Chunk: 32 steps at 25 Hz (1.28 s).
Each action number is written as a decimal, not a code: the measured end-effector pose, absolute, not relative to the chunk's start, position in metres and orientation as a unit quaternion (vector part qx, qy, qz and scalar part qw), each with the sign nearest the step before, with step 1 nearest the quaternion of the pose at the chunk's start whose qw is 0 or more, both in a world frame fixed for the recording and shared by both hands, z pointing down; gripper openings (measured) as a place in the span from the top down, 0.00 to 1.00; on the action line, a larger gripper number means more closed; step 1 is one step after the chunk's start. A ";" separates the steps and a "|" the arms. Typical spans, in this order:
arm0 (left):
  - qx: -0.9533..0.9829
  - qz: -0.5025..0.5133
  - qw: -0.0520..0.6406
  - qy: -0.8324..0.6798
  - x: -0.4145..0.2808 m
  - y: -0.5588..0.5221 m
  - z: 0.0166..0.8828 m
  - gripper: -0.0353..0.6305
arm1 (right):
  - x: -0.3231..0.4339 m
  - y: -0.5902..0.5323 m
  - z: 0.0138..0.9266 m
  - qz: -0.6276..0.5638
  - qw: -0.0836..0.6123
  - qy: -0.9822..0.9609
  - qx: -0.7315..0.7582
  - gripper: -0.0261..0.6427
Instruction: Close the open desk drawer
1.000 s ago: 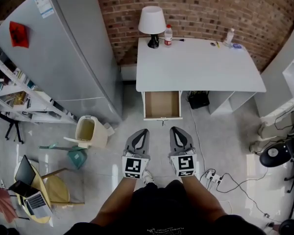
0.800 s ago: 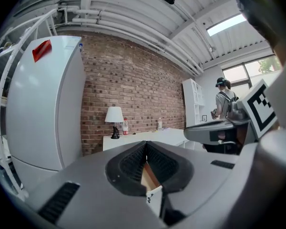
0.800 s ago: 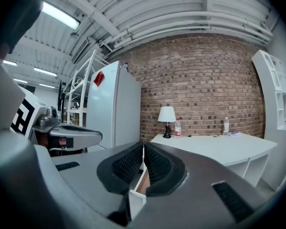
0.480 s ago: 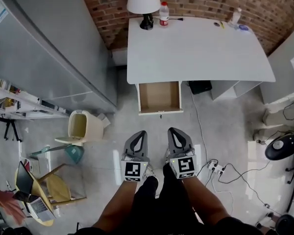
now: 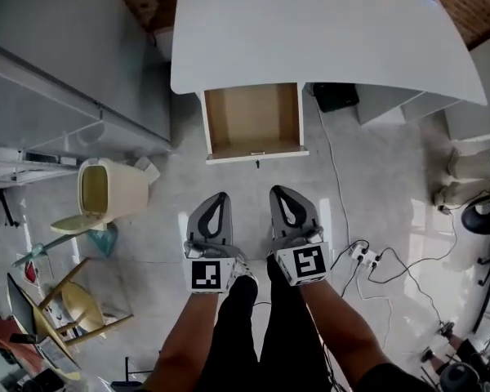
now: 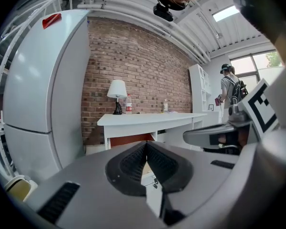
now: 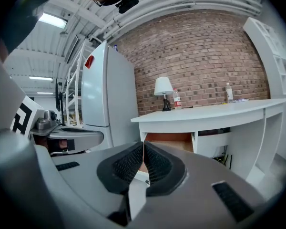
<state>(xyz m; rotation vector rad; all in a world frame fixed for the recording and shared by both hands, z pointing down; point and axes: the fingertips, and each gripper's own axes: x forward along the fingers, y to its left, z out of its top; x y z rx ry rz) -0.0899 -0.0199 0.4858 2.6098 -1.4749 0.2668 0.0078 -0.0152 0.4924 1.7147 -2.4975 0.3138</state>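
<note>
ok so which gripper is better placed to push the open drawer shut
Right, narrowly. The right gripper sits nearer the middle of the drawer front, while the left gripper is toward its left end. Both are shut and short of it.

A white counter (image 5: pixel 327 31) stands ahead of both grippers. Near its far edge, ahead and slightly left of the left gripper (image 5: pixel 220 196), a white-shaded lamp (image 6: pixel 117 92) stands with a small bottle (image 6: pixel 129 104) just beside it. A clear bottle (image 7: pixel 227 92) stands farther along the counter, ahead and right of the right gripper (image 5: pixel 278 190). The pale floor (image 5: pixel 376 178) carries a cream bin (image 5: pixel 106 190) with its lid open, left of the left gripper. A white power strip (image 5: pixel 361 256) with cables lies right of the right gripper. A black box (image 5: pixel 336 96) sits on the floor under the counter.
</note>
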 end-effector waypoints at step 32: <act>0.883 0.120 0.045 -0.452 -0.064 -0.070 0.660 0.94 | 0.034 -0.087 0.731 0.281 0.015 -0.796 0.536 0.87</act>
